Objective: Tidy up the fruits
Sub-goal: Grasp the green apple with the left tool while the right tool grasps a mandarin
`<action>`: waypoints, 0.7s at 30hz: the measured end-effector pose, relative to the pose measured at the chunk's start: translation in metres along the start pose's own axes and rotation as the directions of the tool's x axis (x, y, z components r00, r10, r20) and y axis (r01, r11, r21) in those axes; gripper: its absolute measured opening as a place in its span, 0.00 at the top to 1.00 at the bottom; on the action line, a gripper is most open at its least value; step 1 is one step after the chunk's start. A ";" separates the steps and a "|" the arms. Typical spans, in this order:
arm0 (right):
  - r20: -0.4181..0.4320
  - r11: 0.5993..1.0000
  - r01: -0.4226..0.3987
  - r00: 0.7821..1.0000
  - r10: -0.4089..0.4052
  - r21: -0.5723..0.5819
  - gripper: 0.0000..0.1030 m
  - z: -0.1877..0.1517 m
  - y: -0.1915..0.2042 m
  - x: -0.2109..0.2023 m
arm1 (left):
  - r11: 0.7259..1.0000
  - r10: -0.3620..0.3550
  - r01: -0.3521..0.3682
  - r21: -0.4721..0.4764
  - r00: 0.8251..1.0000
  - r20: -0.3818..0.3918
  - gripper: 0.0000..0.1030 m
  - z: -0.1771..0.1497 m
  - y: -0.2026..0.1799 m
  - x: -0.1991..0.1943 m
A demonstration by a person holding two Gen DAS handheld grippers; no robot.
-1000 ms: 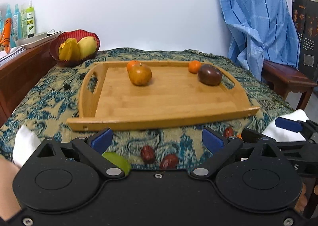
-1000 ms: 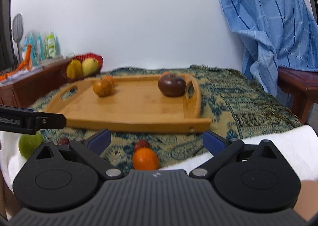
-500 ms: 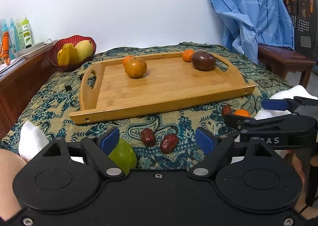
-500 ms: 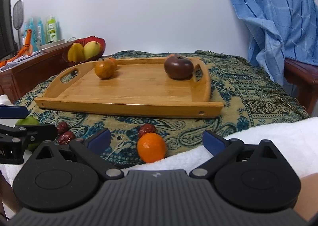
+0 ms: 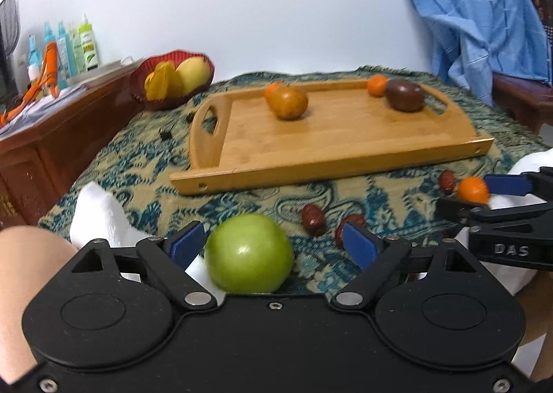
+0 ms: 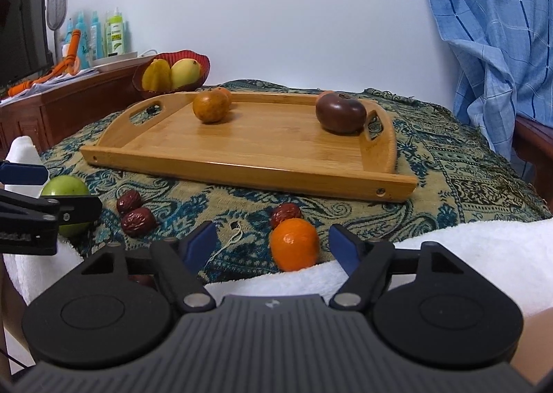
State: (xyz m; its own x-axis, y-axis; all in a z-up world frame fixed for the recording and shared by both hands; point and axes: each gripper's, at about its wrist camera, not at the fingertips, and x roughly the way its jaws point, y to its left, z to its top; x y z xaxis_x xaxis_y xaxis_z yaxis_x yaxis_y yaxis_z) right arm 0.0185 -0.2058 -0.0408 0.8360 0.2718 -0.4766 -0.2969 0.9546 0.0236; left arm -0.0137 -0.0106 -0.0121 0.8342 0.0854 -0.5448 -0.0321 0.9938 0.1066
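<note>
Left claw (image 5: 269, 246) gapes around green apple (image 5: 249, 253).
Right claw (image 6: 271, 244) open at mandarin (image 6: 293, 243); centre both before squeezing.

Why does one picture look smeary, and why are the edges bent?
Left wrist view: motion blur smears the wooden tray and far fruit; the green apple between the open left claw is soft too. Right wrist view: sharper, with soft glare on the tray. Both: fisheye lenses curve the edges.
</note>
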 end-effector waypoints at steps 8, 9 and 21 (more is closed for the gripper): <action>-0.013 1.000 0.008 1.000 -0.008 0.003 0.36 -0.001 -0.001 0.000 | 0.999 0.041 -0.039 0.037 0.998 -0.048 0.18 -0.011 -0.005 0.021; -0.013 1.000 0.009 1.000 -0.009 0.004 0.39 -0.001 0.000 0.000 | 0.999 0.042 -0.040 0.035 0.998 -0.052 0.19 -0.012 -0.004 0.022; -0.051 1.000 0.026 0.998 -0.026 -0.004 0.46 -0.002 0.001 0.006 | 0.996 0.075 -0.073 0.042 0.997 -0.036 0.44 -0.012 -0.002 0.026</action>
State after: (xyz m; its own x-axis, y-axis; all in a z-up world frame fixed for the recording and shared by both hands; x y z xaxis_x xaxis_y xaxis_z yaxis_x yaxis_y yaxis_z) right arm 0.0222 -0.2032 -0.0455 0.8187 0.2402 -0.5216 -0.2770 0.9608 0.0076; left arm 0.0015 -0.0091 -0.0366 0.8093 0.1621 -0.5645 -0.0699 0.9809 0.1814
